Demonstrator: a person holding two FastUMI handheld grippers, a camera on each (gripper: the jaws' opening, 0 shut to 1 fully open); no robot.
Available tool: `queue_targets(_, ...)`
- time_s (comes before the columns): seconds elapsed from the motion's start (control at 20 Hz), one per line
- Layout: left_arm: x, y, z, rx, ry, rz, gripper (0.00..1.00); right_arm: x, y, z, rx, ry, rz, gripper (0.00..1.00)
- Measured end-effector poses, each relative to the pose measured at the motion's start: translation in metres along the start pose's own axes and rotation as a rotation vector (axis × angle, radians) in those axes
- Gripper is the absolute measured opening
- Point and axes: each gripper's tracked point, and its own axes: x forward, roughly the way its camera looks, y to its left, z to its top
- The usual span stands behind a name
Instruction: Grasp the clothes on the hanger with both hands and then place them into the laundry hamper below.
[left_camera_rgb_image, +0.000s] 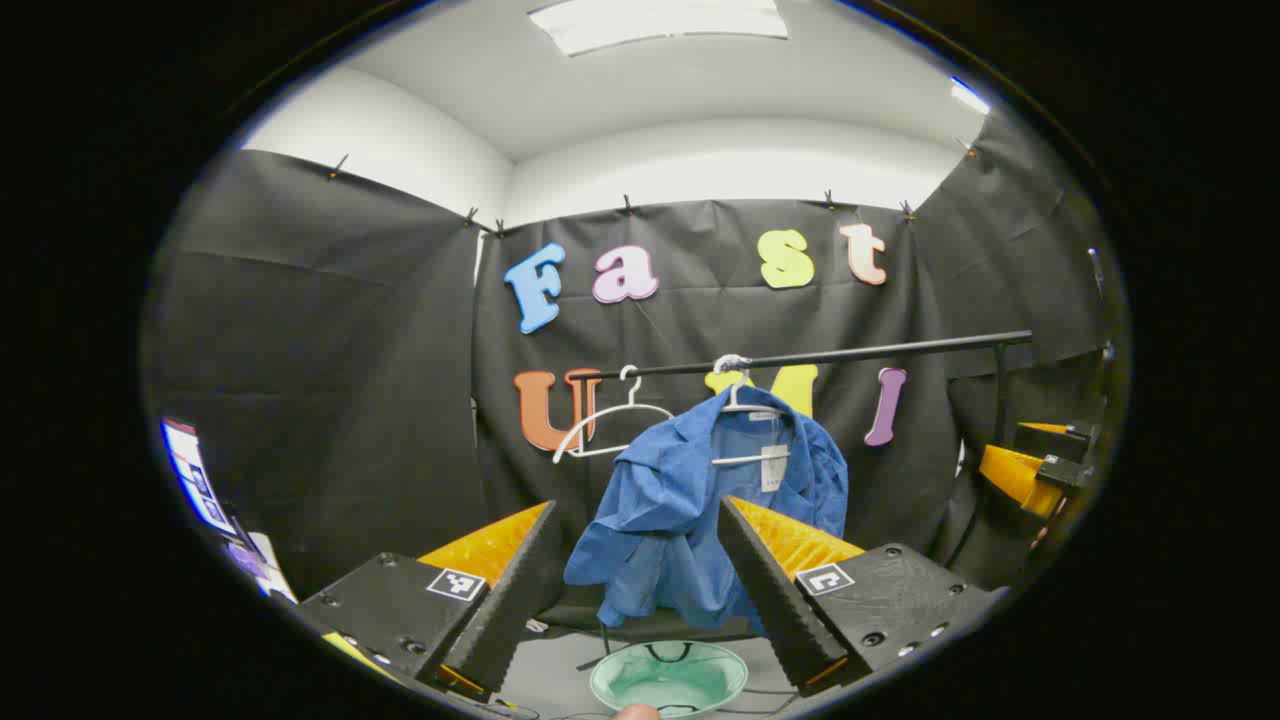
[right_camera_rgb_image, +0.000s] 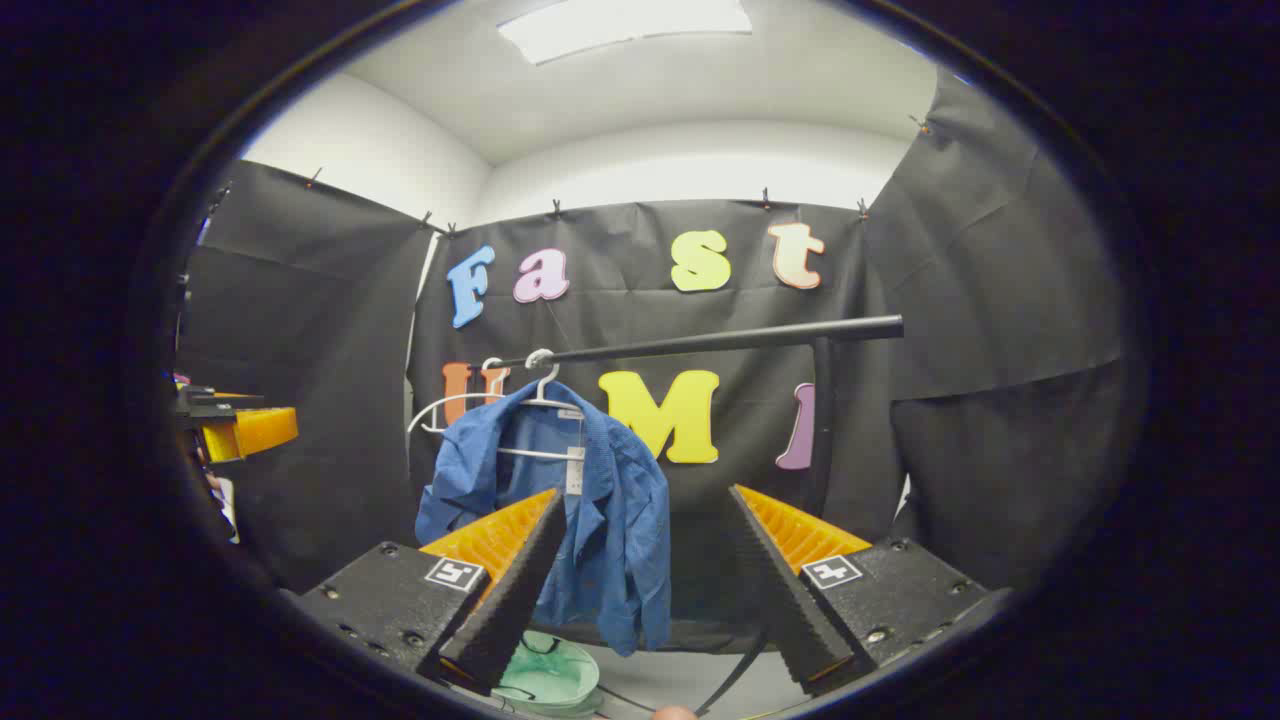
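1. Hamper (left_camera_rgb_image: 668, 678) low in left gripper view: pale green, round, soft-looking; near rim cut off. In right gripper view it's partly hidden behind a finger.
2. Shirt (left_camera_rgb_image: 700, 510): blue, crumpled cloth w/ white tag, on white hanger (left_camera_rgb_image: 745, 400) on black rail (left_camera_rgb_image: 850, 355), above the hamper; lower hem hidden by fingers.
3. 2nd hanger (left_camera_rgb_image: 610, 420): white, bare, beside the shirt.
4. Left gripper (left_camera_rgb_image: 635, 580): jaws wide apart, nothing btwn, short of shirt. Ridged wedge pads.
5. Right gripper (right_camera_rgb_image: 645, 575): jaws apart, holding nothing.
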Motion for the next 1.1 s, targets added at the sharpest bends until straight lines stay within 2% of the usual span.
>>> queue_targets(0.25,0.01,0.009,-0.001,0.024,-0.01,-0.04,0.96,0.026,0.026,-0.005,0.017,0.034,-0.002,0.99)
queue_targets(0.8,0.027,0.024,-0.006,0.046,-0.023,-0.101,0.97,0.045,0.07,-0.004,0.014,0.058,-0.019,1.0)
queue_targets(1.1,0.037,0.029,-0.015,0.022,-0.013,-0.149,0.97,0.055,0.093,-0.01,0.027,0.077,-0.023,1.0)
